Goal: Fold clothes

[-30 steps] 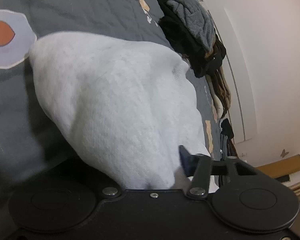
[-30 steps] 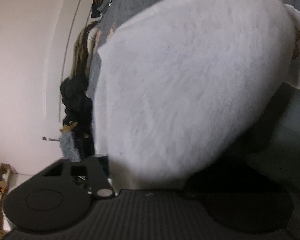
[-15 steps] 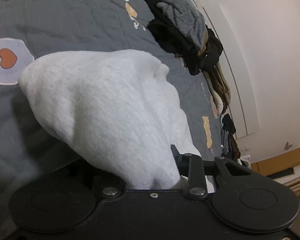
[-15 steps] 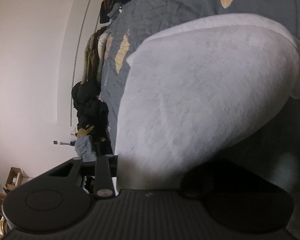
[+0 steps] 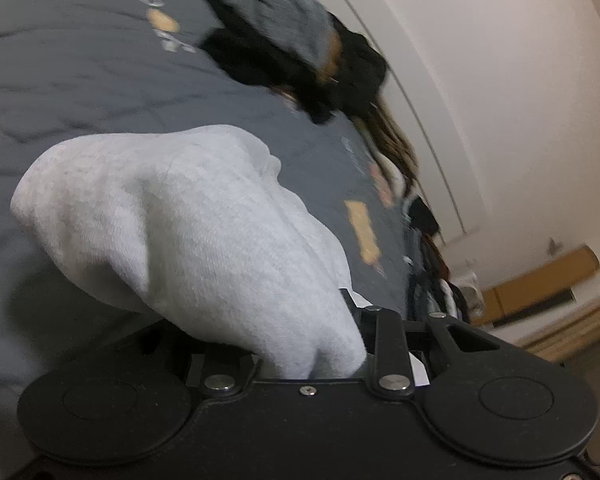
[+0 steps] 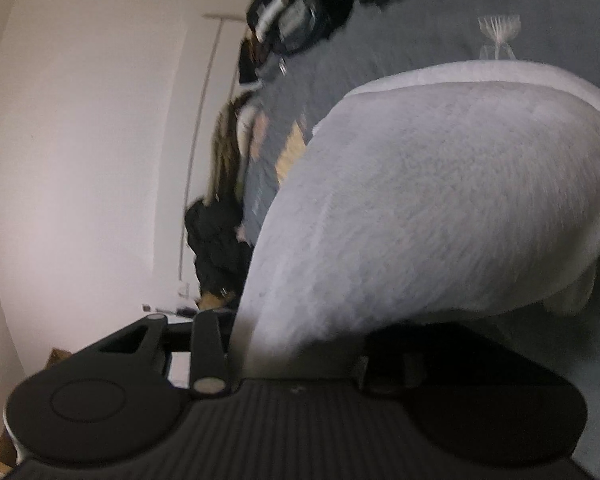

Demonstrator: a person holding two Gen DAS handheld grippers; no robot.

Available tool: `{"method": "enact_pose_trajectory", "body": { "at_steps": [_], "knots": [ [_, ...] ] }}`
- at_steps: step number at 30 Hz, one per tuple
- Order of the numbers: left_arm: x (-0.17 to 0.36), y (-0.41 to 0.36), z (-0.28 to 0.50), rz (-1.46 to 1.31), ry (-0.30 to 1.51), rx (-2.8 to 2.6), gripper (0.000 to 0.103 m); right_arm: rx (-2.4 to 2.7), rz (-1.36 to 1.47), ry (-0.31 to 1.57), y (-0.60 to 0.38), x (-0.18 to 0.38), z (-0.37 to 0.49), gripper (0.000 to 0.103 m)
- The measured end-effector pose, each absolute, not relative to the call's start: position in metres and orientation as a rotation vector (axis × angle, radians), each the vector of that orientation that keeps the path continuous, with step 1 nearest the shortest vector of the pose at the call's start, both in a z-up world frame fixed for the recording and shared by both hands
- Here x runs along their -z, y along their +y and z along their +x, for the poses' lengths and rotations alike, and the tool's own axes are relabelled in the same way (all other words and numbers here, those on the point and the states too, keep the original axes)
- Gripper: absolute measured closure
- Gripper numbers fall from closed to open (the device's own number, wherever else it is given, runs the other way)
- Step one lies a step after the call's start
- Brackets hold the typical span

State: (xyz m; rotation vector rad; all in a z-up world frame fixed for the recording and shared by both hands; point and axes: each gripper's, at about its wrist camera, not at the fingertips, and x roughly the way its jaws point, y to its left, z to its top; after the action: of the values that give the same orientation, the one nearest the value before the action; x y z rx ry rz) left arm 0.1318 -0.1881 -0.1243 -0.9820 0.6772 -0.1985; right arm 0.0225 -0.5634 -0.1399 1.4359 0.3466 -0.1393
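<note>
A pale grey knitted garment (image 5: 188, 224) bulges out from between the jaws of my left gripper (image 5: 304, 356), which is shut on it; the cloth hides the fingertips. In the right wrist view the same pale grey garment (image 6: 440, 208) shows its fleecy inner side and fills the middle of the frame. My right gripper (image 6: 296, 356) is shut on the garment's edge, fingers buried in the cloth. The garment hangs above a dark grey quilted bedspread (image 5: 80, 68).
A heap of dark and grey clothes (image 5: 292, 44) lies on the bedspread's far side by the pale wall (image 5: 500, 80). More clothes (image 6: 216, 236) pile along the bed edge. A cardboard box (image 5: 540, 284) sits on the floor beyond the bed.
Both grippers have risen and tilted with the garment in them. The cloth takes up less of each view, and more of the bedspread and wall shows. The heart patch has left the left view.
</note>
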Motion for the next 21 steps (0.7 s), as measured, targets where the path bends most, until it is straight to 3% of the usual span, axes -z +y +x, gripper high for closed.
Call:
{"method": "enact_pose_trajectory", "body": {
  "at_steps": [9,21],
  "knots": [
    [0.084,-0.337,0.162,-0.913,0.73,0.422,0.074,0.258,1.412,0.165,-0.685,0.098,-0.026,0.065],
    [0.048,-0.596,0.217,-0.752,0.814,0.84,0.074,0.558,1.335,-0.127,-0.843,0.059,-0.085,0.065]
  ]
}}
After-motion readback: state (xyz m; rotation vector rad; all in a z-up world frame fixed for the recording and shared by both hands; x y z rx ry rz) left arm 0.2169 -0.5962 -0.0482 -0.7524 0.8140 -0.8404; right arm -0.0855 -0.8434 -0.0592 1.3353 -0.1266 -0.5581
